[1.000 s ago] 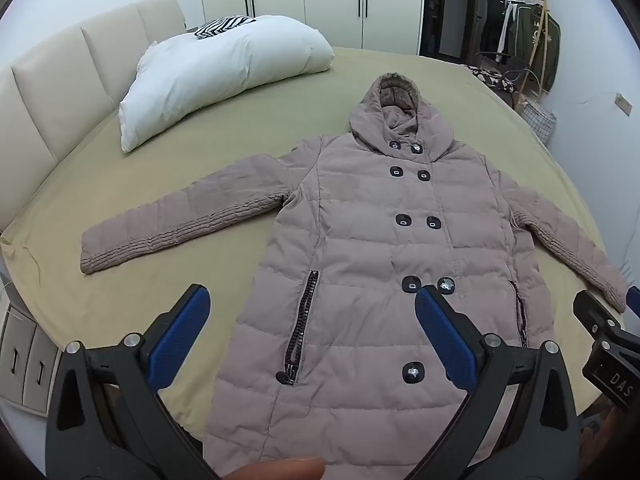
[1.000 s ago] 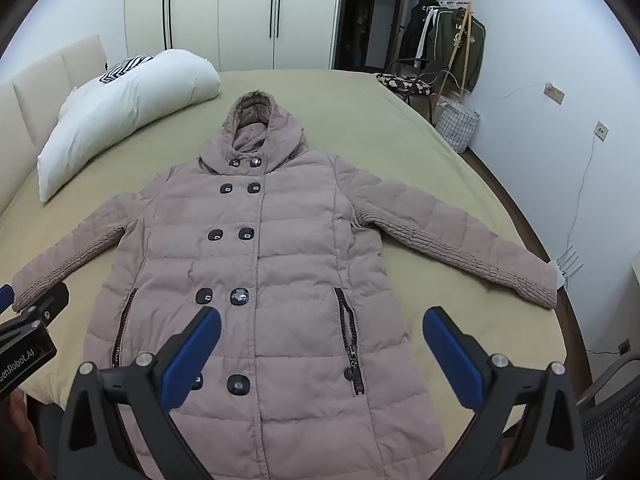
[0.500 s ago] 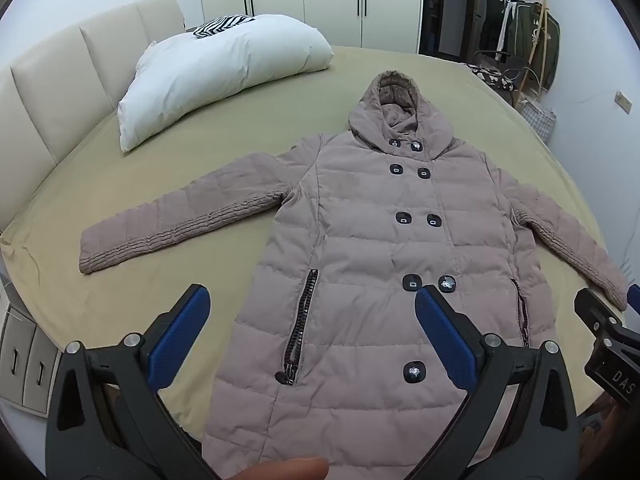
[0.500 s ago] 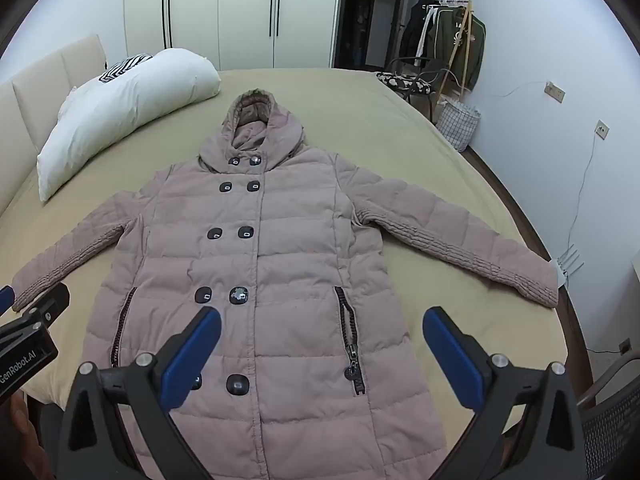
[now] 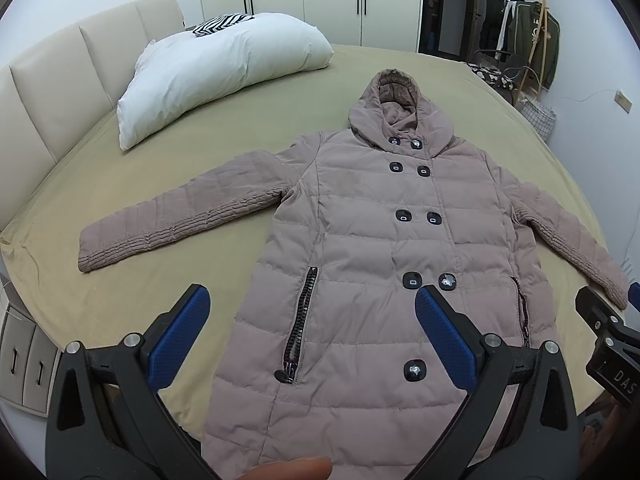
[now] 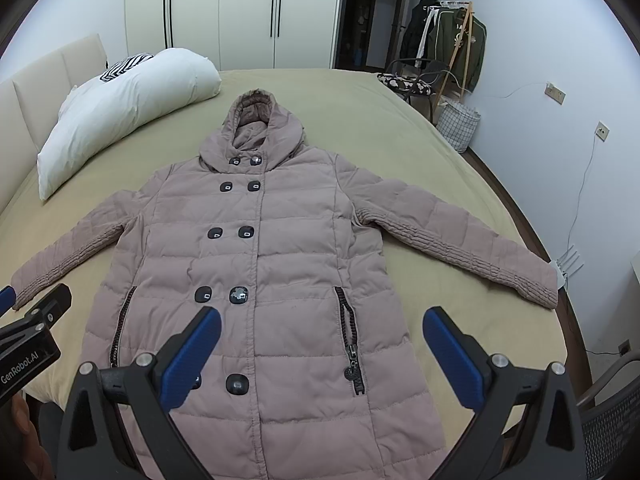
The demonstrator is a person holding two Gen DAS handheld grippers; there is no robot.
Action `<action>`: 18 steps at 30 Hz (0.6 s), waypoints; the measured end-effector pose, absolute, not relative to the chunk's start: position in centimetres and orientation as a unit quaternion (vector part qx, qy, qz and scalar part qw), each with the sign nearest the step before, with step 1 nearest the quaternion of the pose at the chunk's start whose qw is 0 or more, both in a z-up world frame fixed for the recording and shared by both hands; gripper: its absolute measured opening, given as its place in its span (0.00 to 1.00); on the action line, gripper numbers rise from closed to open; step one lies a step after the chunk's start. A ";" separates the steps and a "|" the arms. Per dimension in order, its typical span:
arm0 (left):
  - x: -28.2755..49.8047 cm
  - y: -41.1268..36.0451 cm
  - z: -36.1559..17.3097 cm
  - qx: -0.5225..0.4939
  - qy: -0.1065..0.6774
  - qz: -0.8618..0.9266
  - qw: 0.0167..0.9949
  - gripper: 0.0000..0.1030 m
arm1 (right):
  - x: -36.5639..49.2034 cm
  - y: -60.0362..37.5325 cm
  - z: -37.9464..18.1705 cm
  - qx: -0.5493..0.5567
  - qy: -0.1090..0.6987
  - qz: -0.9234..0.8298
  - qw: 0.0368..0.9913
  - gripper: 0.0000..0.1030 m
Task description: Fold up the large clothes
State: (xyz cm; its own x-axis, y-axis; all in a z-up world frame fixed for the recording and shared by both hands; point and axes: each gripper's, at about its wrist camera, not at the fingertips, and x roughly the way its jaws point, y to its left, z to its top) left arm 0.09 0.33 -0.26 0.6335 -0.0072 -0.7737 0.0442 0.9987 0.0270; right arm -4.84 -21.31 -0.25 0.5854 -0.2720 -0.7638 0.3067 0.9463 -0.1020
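Coat (image 5: 380, 248), buttoned and face up, lies flat on the bed (image 5: 200, 152) with both sleeves spread outward. Your left tool (image 5: 312, 320) and right tool (image 6: 322, 334) hover above its hem, each spread wide, gripping nothing.

Coat (image 5: 384, 264) flat on bed (image 5: 200, 152); pillow (image 5: 224, 72) behind, left.

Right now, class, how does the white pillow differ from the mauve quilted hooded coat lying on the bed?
The white pillow is plump, smooth and plain; the mauve quilted hooded coat lies flat, stitched in bands, with dark buttons and zipped pockets. The pillow sits near the padded headboard; the coat is spread mid-bed, sleeves out to both sides. Both rest on the olive bedsheet, untouched by either gripper.
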 end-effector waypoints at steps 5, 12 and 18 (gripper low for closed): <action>0.2 0.4 -1.0 0.022 0.428 -0.015 0.903 1.00 | -4.8 -21.3 -0.3 0.021 0.426 -0.162 0.890 1.00; -0.1 0.1 -1.2 0.025 0.428 -0.014 0.903 1.00 | -4.8 -21.4 -0.3 0.021 0.426 -0.162 0.890 1.00; 0.0 0.1 -1.2 0.024 0.429 -0.014 0.903 1.00 | -4.8 -21.4 -0.4 0.020 0.426 -0.162 0.890 1.00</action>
State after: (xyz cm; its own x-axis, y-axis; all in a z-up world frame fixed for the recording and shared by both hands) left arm -0.02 0.12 -1.22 0.6321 -0.0049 -0.7749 0.0464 0.9984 0.0316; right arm -4.83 -21.35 -0.35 0.5849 -0.2719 -0.7642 0.3063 0.9464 -0.1023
